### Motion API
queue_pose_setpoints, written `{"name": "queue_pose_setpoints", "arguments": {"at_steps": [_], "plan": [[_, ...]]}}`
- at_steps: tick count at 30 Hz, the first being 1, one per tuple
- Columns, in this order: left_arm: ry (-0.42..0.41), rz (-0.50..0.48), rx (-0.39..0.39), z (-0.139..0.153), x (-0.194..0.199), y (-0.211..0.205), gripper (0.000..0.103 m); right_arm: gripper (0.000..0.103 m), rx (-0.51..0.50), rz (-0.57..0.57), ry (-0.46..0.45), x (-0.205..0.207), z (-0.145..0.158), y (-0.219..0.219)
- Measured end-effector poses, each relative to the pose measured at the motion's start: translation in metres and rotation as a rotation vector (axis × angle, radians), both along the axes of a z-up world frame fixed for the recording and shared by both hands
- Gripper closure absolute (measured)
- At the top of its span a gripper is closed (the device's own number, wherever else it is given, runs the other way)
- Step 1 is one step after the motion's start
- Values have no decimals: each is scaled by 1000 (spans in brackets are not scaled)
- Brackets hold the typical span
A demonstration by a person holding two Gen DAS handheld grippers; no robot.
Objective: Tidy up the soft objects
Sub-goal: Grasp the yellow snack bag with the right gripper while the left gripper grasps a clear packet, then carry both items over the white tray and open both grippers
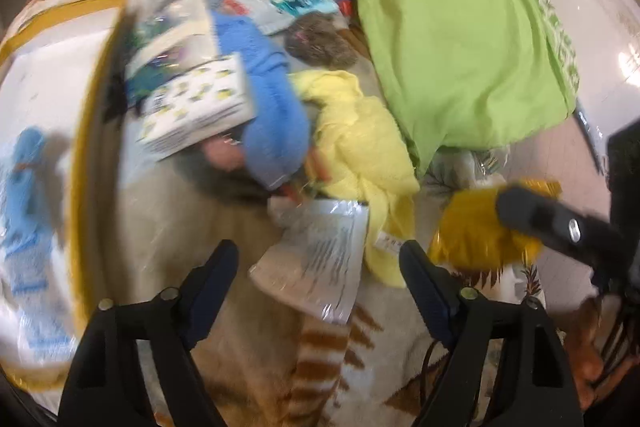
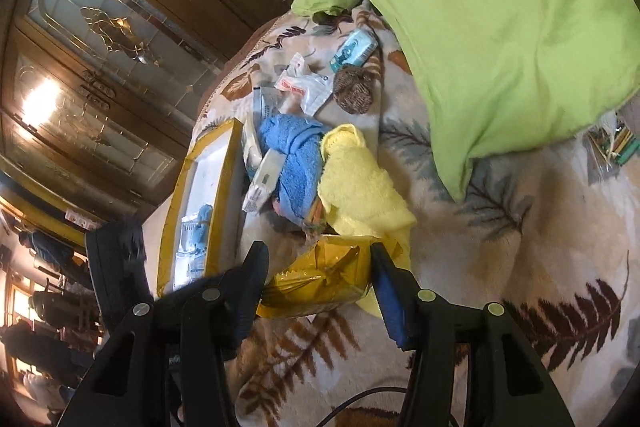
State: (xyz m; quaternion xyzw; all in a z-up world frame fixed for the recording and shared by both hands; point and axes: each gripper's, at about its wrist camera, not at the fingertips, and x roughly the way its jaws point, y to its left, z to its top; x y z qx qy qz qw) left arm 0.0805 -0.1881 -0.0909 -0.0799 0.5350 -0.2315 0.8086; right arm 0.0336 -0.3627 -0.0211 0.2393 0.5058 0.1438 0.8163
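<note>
My left gripper [image 1: 316, 251] hangs open over a fern-patterned blanket [image 1: 248, 327]. A clear packet with beige contents [image 1: 316, 267] lies below, between its fingertips and clear of both pads. My right gripper [image 2: 320, 255] is shut on a mustard-yellow plastic-wrapped packet [image 2: 320, 279]; the left wrist view shows this packet [image 1: 468, 235] at right, with a black finger [image 1: 532, 215] of the right gripper on it. A blue towel [image 1: 276, 99] [image 2: 296, 155] and a pale yellow towel [image 1: 360, 135] [image 2: 356, 179] lie bunched together just beyond.
A white box with a yellow rim [image 1: 84, 147] [image 2: 224, 147] stands to the left, with a blue bagged item [image 2: 198, 227] in it. A large green pillow [image 1: 460, 27] [image 2: 500, 27] fills the right. A brown knitted piece [image 2: 354, 89] and small packets lie farther off. A wooden cabinet [image 2: 100, 27] stands behind.
</note>
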Motion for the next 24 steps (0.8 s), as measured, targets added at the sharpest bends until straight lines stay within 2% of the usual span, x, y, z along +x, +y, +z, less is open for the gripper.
{"name": "queue_pose_setpoints", "arguments": {"at_steps": [1,2,3,4,6,8,13,17,19,22,24], "plan": [[12,-7,39,-5,5,-8,38,47,-8,0,3,-1,0,0],[33,-21,94,-14,9,-15,59,47,-13,0,3,-2,1,-1],[63,-40,150,-27,12,-22,60,47,-18,-3,1,-3,2,-2],[50,-34,145,-28,12,-23,60,47,-18,-8,2,-4,3,-3],[35,-33,113,-25,6,-19,69,47,-14,-14,7,-6,4,-6],[41,-28,66,-24,2,-9,74,47,-25,-13,4,-7,6,-7],[50,9,-65,-14,-14,22,79,47,-14,-6,1,-4,8,-2],[-24,84,-153,24,-29,61,79,47,1,23,-10,-3,11,13],[-60,156,-206,44,-35,91,78,47,18,55,-10,1,10,31],[-141,270,-174,64,-36,130,78,47,23,129,-6,13,9,73],[-165,335,-176,70,-28,161,78,47,7,191,-11,21,13,106]]}}
